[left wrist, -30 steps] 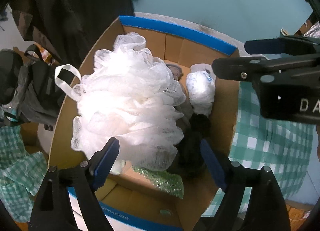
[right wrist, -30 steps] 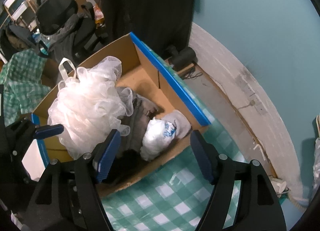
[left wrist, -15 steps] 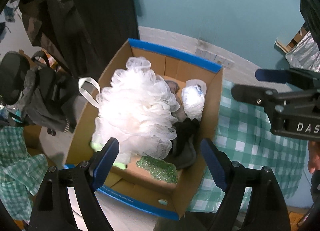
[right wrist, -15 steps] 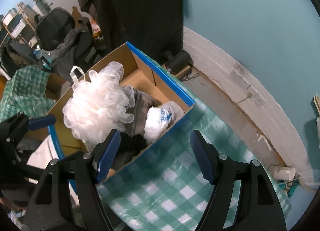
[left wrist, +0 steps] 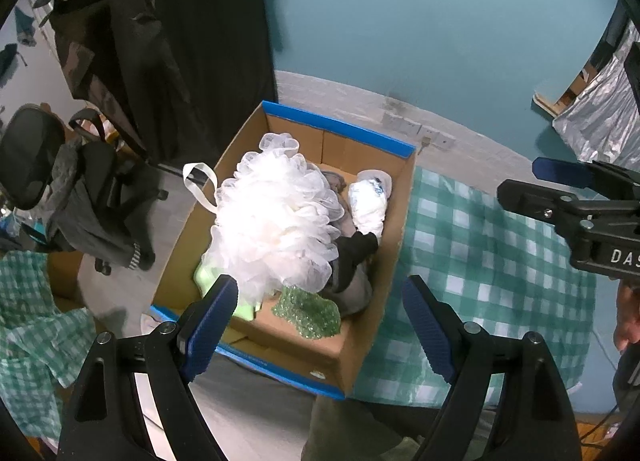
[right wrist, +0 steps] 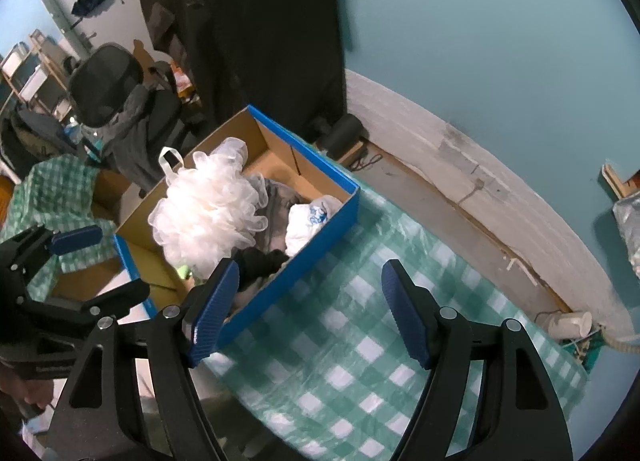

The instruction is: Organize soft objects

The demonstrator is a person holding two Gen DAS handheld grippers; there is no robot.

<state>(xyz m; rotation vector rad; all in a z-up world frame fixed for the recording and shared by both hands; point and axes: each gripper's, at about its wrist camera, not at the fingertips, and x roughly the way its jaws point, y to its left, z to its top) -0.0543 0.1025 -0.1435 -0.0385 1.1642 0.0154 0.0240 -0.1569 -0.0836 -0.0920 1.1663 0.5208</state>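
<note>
Presently, the holdings stand thus:

- cardboard box (left wrist: pixel 396 221), blue-edged, at the edge of the check-clothed tabletop (left wrist: pixel 480 245);
- inside it: white mesh pouf (left wrist: pixel 276 225) uppermost; white bundle (left wrist: pixel 370 205) beside it; dark cloth (left wrist: pixel 356 249), green glittery piece (left wrist: pixel 308 311) and pale green item (left wrist: pixel 208 279) beneath;
- left gripper (left wrist: pixel 320 321): jaws released, empty, above the box;
- right gripper (right wrist: pixel 310 313): jaws released, empty, over the cloth;
- tabletop shows no soft item outstanding; judged nearly or wholly complete.
</note>
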